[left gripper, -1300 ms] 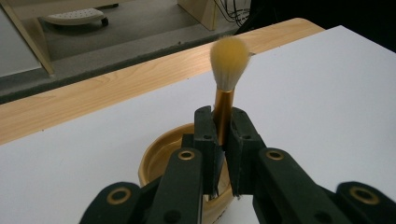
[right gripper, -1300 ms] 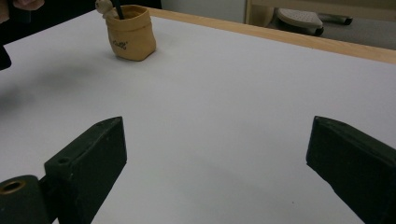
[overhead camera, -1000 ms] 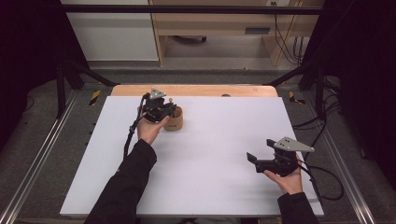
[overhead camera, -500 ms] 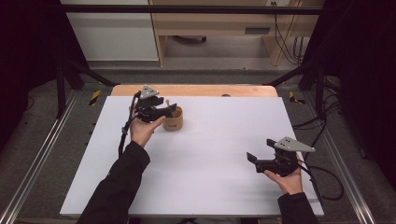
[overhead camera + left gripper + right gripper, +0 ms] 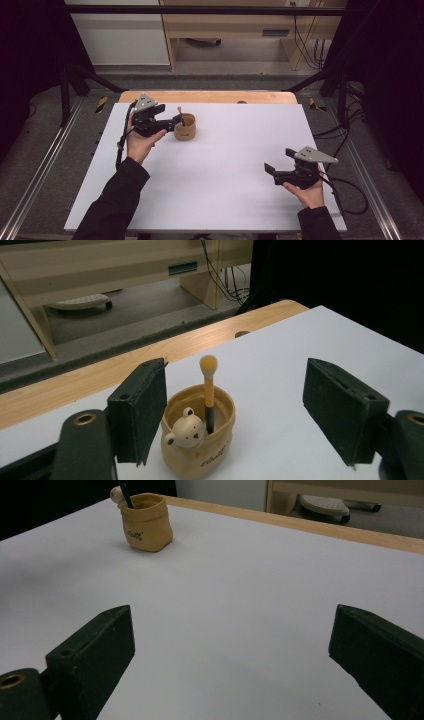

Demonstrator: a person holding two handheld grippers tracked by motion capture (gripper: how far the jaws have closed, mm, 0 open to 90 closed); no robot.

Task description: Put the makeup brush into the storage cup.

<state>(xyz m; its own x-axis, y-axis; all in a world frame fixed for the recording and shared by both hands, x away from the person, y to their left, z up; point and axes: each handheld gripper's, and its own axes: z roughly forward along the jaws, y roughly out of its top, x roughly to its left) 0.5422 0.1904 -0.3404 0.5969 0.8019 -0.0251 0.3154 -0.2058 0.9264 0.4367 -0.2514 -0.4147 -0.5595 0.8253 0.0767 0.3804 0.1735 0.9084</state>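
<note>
Change: the left gripper [image 5: 176, 120] has drawn back leftward from the holder [image 5: 185, 127] since 1 s ago, its jaws now spread wide and gripping nothing.
Meaning: the brush [image 5: 208, 390] looks delivered into the holder, so the placing step is likely finished.
Holder position: far left part of the white table [image 5: 225, 165], just beside the left jaws, apart from them.
Right gripper [image 5: 270, 172]: unmoved at the near right, jaws spread, idle.
Holder: squat tan pot, sack-shaped, glossy, with 1 small bear head [image 5: 186, 430] on its front.
Brush: slim yellow-and-black handle, soft round tuft on top, standing nearly upright.
</note>
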